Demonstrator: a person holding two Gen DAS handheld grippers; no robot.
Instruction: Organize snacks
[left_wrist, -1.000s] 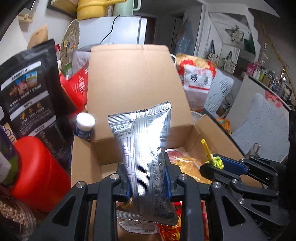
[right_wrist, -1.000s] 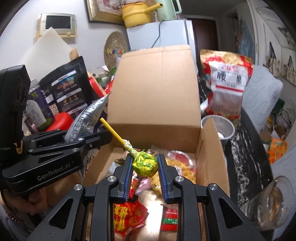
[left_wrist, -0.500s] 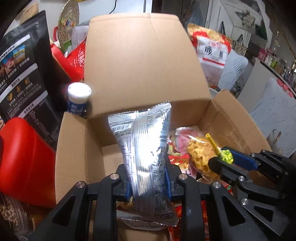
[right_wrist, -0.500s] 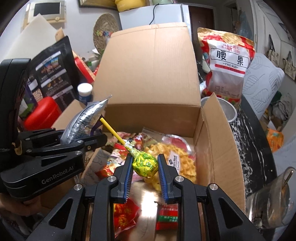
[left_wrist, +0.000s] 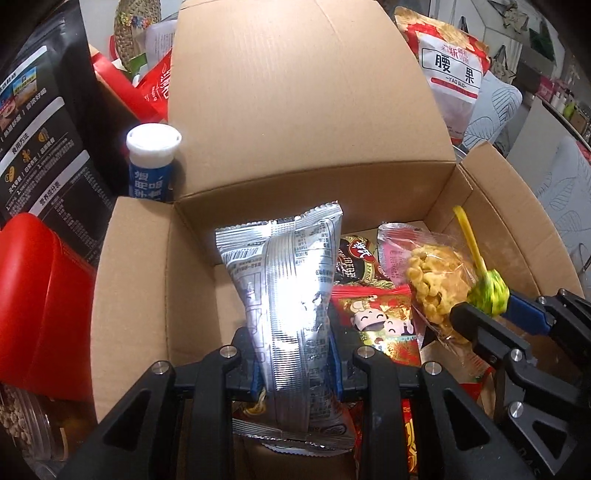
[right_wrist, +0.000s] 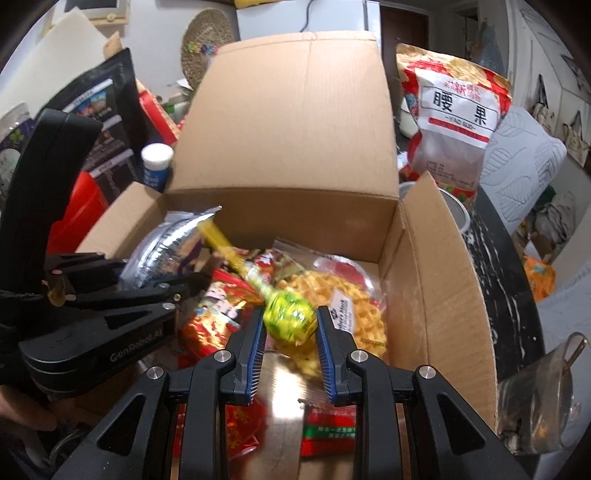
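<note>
Item: silver foil snack packet (left_wrist: 291, 295), crinkled and pillow-shaped, long axis upright, clenched at its lower half in the left gripper (left_wrist: 295, 363); held over the left side of the open cardboard box (left_wrist: 303, 122).

Item: lollipop (right_wrist: 290, 315) (glossy green wrapper, yellow stick slanting up-left), pinched in the right gripper (right_wrist: 290, 345); held directly above the packets already in the box, so release is likely next.
</note>
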